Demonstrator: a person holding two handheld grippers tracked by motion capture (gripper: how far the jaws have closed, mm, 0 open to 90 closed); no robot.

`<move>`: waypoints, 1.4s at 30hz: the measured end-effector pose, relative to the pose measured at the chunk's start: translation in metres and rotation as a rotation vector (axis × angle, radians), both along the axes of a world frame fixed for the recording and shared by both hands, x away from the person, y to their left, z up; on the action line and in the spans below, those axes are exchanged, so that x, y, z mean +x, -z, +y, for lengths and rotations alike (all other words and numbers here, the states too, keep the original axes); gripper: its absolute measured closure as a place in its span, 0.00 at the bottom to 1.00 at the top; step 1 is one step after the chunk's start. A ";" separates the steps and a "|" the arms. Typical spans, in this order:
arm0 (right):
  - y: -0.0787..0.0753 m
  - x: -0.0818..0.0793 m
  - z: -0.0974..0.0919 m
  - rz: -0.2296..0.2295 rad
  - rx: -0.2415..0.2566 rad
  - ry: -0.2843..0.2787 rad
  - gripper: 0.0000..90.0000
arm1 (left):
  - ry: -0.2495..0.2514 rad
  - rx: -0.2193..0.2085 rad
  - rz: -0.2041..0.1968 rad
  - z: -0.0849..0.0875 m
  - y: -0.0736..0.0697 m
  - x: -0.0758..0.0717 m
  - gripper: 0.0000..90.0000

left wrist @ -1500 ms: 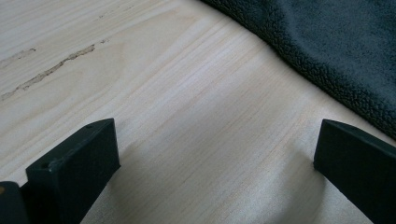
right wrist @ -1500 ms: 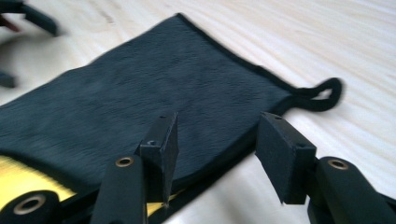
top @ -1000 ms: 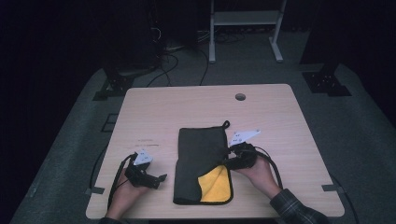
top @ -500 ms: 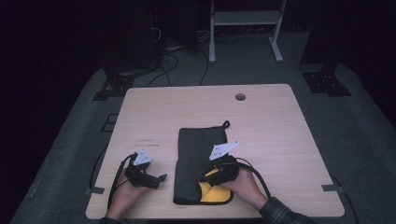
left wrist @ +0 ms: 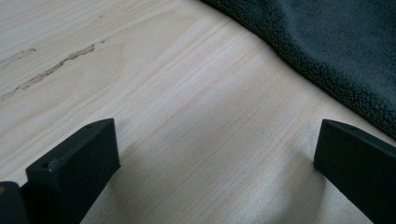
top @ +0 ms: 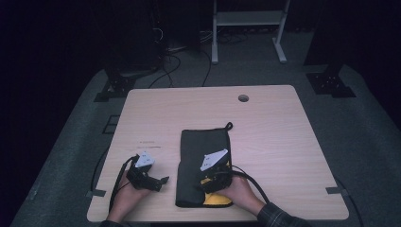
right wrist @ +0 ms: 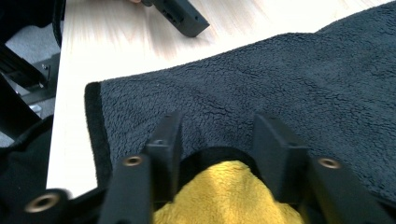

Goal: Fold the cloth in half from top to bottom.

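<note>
One dark grey fleece towel (top: 203, 161) is laid on the counter (top: 265, 137) near the middle of its near edge, its long side running away from that edge, with a small hanging loop (top: 228, 126) at its far right corner. At its near right corner a yellow inner face (top: 217, 198) is turned up. The right tongs (top: 213, 182) are seen over that corner; in the right gripper view their jaws are set a little apart, with the yellow fold and its dark hem bulging between them, and whether the cloth is pinched cannot be told. The left tongs (top: 158, 182) are held spread wide just beside the towel's left edge, touching bare wood only. One round cable hole (top: 243, 98) is set near the counter's far edge. The far half and right side of the counter lie open.
</note>
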State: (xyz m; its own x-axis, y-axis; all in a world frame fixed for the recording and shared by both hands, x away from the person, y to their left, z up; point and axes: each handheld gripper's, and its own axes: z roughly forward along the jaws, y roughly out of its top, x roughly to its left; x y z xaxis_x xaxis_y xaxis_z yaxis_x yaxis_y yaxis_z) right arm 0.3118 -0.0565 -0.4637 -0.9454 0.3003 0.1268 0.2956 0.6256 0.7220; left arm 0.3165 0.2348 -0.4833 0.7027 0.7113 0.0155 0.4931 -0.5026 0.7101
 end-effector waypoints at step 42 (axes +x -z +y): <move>-0.024 -0.031 -0.098 -0.061 0.027 0.139 0.71 | -0.005 -0.004 -0.005 0.000 0.000 -0.001 0.00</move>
State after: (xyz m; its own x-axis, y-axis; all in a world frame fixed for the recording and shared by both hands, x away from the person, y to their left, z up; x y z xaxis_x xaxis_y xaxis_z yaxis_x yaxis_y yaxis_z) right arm 0.2805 -0.1545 -0.4396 -0.9012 0.4259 0.0804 0.3330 0.5615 0.7575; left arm 0.3154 0.2351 -0.4837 0.6991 0.7149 0.0160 0.4922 -0.4973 0.7144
